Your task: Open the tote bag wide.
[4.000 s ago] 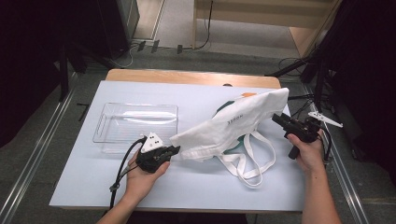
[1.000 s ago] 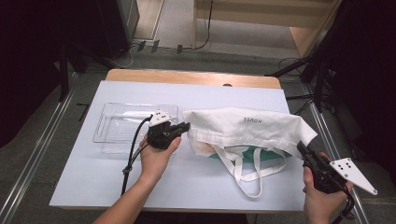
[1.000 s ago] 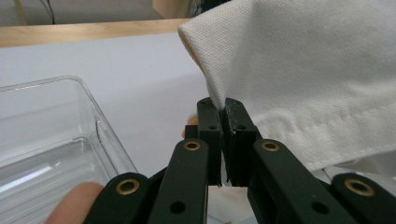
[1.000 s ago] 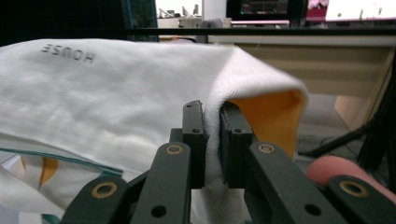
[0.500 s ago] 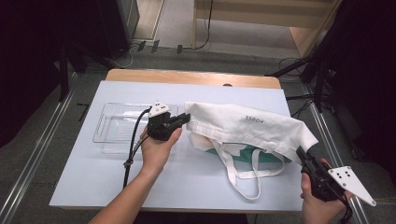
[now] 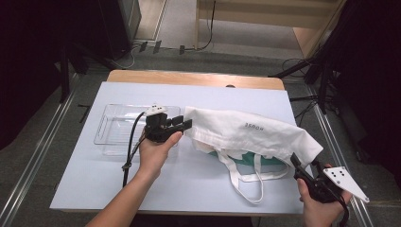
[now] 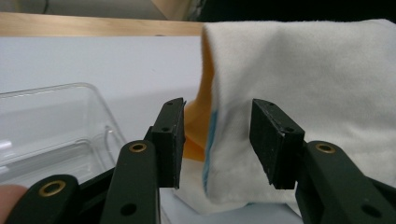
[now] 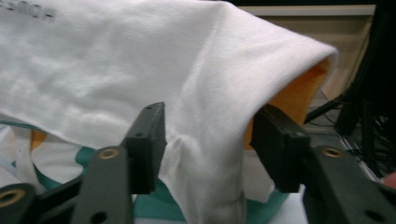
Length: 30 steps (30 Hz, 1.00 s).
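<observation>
Both grippers have just been opening. Left gripper jaws stand partly apart, the white canvas tote bag edge loose between them; right gripper likewise at lower right. Bag lies mid-frame, soft, orange-lined. Clear plastic tray sits left.

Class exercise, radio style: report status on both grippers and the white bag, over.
Left gripper and right gripper: jaws just opened, bag corners between, unpressed. White tote bag spread flat on table. Clear tray beside left gripper, not obstructing.
</observation>
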Each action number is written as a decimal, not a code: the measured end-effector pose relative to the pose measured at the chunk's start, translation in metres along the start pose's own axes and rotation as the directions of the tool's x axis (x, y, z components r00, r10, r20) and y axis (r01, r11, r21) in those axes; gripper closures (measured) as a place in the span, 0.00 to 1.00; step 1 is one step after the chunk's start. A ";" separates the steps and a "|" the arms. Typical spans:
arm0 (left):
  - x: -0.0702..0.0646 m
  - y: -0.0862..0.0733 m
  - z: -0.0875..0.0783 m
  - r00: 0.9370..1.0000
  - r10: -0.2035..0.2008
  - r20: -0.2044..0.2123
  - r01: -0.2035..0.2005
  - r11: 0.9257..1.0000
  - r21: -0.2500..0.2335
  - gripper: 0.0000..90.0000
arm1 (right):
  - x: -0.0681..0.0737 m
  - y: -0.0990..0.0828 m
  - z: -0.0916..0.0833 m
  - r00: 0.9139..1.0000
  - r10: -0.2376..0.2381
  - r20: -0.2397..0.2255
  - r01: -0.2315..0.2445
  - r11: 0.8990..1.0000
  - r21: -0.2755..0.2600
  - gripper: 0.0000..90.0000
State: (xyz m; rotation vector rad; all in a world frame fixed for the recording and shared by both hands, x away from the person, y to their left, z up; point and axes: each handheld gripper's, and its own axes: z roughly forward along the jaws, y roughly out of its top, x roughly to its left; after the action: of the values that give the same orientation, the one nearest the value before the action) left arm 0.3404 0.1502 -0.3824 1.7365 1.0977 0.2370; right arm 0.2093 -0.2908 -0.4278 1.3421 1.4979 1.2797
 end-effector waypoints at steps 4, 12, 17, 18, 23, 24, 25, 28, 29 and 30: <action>0.000 0.000 0.000 0.999 0.040 0.007 -0.040 0.999 -0.013 0.93 | -0.005 -0.005 -0.009 0.999 0.028 0.038 -0.028 0.999 0.016 0.44; 0.007 0.000 -0.009 0.995 0.089 0.041 -0.088 0.996 -0.019 1.00 | -0.015 -0.001 0.002 0.996 0.089 -0.017 -0.090 0.996 -0.013 0.95; 0.001 0.001 -0.027 0.994 0.102 0.046 -0.098 0.992 -0.076 1.00 | -0.015 0.016 0.004 0.999 0.046 0.029 -0.045 0.998 -0.047 0.98; 0.000 0.001 -0.029 0.992 0.128 0.019 -0.126 0.989 -0.072 1.00 | -0.017 0.019 0.004 0.998 0.051 0.033 -0.049 0.998 -0.048 0.98; 0.015 -0.011 -0.003 0.997 0.072 0.008 -0.072 0.997 0.034 1.00 | -0.030 0.014 0.030 0.998 0.061 0.022 -0.061 0.998 0.004 0.98; 0.015 -0.012 0.000 0.998 0.065 0.003 -0.065 0.997 0.039 1.00 | -0.033 0.008 0.041 0.996 0.086 0.017 -0.086 0.996 0.017 0.98; 0.013 -0.013 0.002 0.996 0.084 -0.022 -0.083 0.996 0.040 1.00 | -0.035 0.005 0.046 0.995 0.101 0.015 -0.102 0.995 0.018 0.98; 0.007 -0.013 0.006 0.992 0.107 -0.071 -0.105 0.994 0.029 1.00 | -0.034 0.001 0.062 0.996 0.081 0.048 -0.082 0.996 0.032 0.98; 0.005 -0.013 0.006 0.991 0.108 -0.075 -0.107 0.994 0.022 1.00 | -0.034 0.002 0.065 0.994 0.101 0.051 -0.102 0.994 0.030 0.96; 0.003 -0.013 0.005 0.991 0.112 -0.076 -0.112 0.994 0.009 1.00 | -0.035 0.003 0.066 0.992 0.116 0.048 -0.117 0.993 0.030 0.91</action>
State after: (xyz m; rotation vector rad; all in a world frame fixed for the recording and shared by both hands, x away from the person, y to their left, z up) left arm 0.3378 0.1504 -0.3961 1.8082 1.0572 0.3740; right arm 0.2788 -0.3122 -0.4435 1.4898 1.4325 1.2923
